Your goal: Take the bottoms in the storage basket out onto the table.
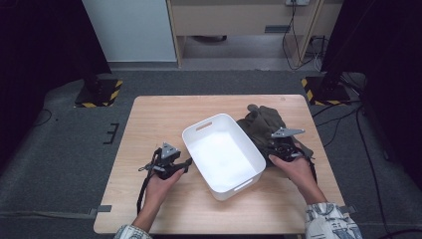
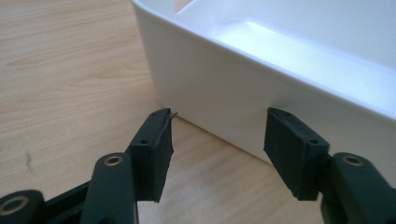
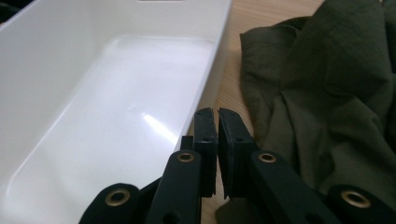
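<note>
Risk of the white bin sliding and of the cloth being missed

The wooden table (image 1: 149,119) carried a white bin (image 1: 223,155) in its middle, empty, and a dark green cloth (image 1: 263,127) lay bunched just beside the bin's far right wall. I judged that a push from the left gripper (image 2: 217,140), whose jaws stood spread with nothing between them and close to the bin's outer wall, could shift the bin. The right gripper (image 3: 218,116) had its jaws pressed together on nothing, over the gap between bin rim and cloth; so it could only nudge the cloth, which lay just to its right.
</note>
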{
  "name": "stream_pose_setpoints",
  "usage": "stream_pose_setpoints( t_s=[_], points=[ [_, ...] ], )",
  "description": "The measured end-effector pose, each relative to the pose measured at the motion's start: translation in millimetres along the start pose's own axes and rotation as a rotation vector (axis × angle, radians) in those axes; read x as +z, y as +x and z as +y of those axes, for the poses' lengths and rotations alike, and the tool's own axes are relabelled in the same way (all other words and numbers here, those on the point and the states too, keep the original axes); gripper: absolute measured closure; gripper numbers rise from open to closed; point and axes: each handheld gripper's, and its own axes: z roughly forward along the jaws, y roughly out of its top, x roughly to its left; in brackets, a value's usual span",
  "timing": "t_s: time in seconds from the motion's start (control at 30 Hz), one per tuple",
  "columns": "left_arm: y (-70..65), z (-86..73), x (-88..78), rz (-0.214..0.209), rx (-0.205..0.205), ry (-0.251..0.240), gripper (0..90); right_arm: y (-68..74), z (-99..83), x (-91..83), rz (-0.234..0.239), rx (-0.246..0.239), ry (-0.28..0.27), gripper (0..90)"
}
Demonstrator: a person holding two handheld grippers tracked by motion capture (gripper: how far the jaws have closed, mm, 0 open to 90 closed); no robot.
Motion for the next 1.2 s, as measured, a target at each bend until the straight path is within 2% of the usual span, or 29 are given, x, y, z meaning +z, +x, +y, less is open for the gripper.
stream_pose_setpoints(
  t_s=[0.07, 0.13, 0.27, 0.33, 0.37, 0.4, 0.47, 0.53, 0.63, 0.73, 0.83, 1.0, 1.03, 1.1, 1.13, 1.2],
  points=[
    [3.2, 2.4, 4.1, 0.006, -0.001, -0.001, 41.9, 3.4, -0.1, 0.1, 0.015, 0.002, -0.009, 85.9],
    [15.6, 7.3, 12.4, 0.013, -0.025, -0.006, 39.8, 7.3, -1.3, 1.0, 0.025, -0.001, -0.01, 85.7],
    [26.9, 6.2, 12.9, 0.007, -0.038, -0.003, 37.3, 12.9, -4.8, 3.5, 0.043, 0.0, -0.013, 85.2],
    [32.5, 1.8, 8.2, 0.023, -0.004, 0.012, 36.3, 20.6, -6.6, 7.9, 0.05, -0.028, 0.005, 83.6],
    [32.5, 1.8, 8.2, 0.023, -0.004, 0.012, 36.2, 20.6, -6.6, 7.9, 0.05, -0.028, 0.005, 83.6],
    [35.1, -0.9, 5.1, 0.027, 0.004, 0.023, 35.9, 27.0, -7.7, 11.2, 0.048, -0.057, 0.025, 82.1],
    [39.5, -5.6, -0.5, 0.03, 0.011, 0.038, 35.7, 29.3, -8.2, 12.1, 0.047, -0.062, 0.029, 82.0],
    [43.7, -10.2, -7.0, 0.037, 0.017, 0.05, 34.3, 36.8, -10.7, 17.0, 0.069, -0.071, 0.037, 81.5],
    [49.0, -16.4, -16.5, 0.061, 0.021, 0.056, 32.2, 41.0, -11.5, 19.3, 0.079, -0.077, 0.042, 80.5],
    [53.0, -23.7, -26.4, 0.061, 0.035, 0.068, 29.9, 48.8, -11.9, 21.0, 0.089, -0.092, 0.039, 80.4],
    [55.4, -29.4, -35.7, 0.114, 0.084, 0.101, 26.6, 56.2, -11.2, 24.0, 0.105, -0.099, 0.039, 79.6],
    [65.7, -36.5, -54.7, 0.113, 0.041, 0.082, 22.8, 69.8, -8.0, 32.0, 0.127, -0.114, 0.04, 79.3],
    [70.1, -40.9, -62.6, 0.11, 0.014, 0.078, 20.7, 74.9, -6.8, 35.3, 0.133, -0.119, 0.04, 78.8],
    [72.3, -42.9, -66.1, 0.107, 0.007, 0.076, 20.0, 80.4, -5.3, 39.2, 0.137, -0.128, 0.041, 77.9],
    [75.7, -44.8, -72.2, 0.098, -0.016, 0.061, 20.0, 83.2, -4.6, 41.4, 0.139, -0.129, 0.04, 77.9],
    [77.2, -44.4, -75.5, 0.098, -0.028, 0.048, 20.0, 85.4, -3.9, 43.6, 0.145, -0.137, 0.043, 77.5]
  ],
)
